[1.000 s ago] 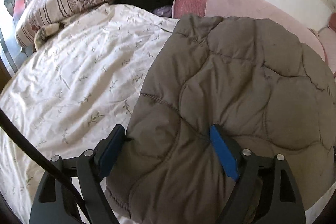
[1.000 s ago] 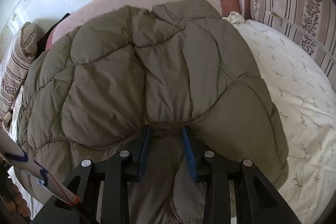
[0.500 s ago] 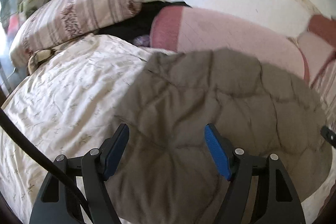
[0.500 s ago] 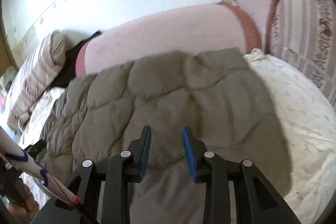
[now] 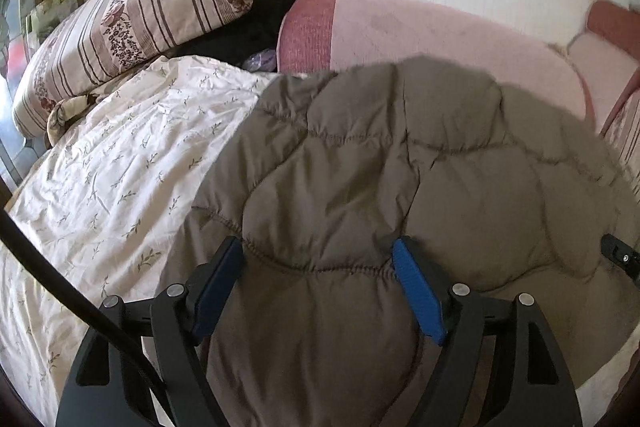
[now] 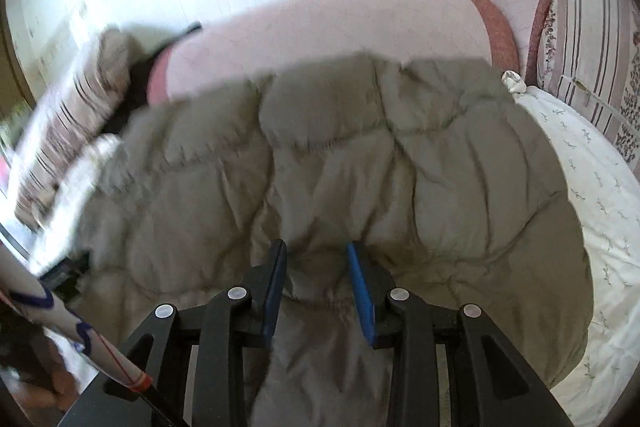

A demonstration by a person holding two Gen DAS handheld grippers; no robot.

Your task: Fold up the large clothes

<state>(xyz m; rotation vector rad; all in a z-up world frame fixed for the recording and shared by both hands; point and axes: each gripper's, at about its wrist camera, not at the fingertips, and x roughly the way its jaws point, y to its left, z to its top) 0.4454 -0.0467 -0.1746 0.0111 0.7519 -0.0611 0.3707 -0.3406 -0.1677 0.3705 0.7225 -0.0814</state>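
A grey-brown quilted jacket [image 5: 400,155] lies spread on the bed, its far edge against a pink bolster [image 5: 420,31]. My left gripper [image 5: 318,251] has a thick bunch of the jacket's near edge filling the wide gap between its blue pads; its jaws are opening slightly, and both pads still touch the padding. My right gripper [image 6: 316,247] is shut on a narrower bunch of the same near edge of the jacket [image 6: 360,147]. Fabric hangs down under both grippers. The tip of the other gripper [image 5: 620,259] shows at the right rim.
A white sheet with a sprig pattern [image 5: 120,167] covers the bed to the left and also to the right [image 6: 600,195]. A striped pillow [image 5: 132,23] and a black garment [image 5: 248,27] lie at the back left. A striped cushion [image 6: 592,47] stands at the right.
Both grippers rose and drew back with the jacket's near edge between their pads. Both views tilted up, so the jacket sits lower and more of the wall and pink bolster shows.
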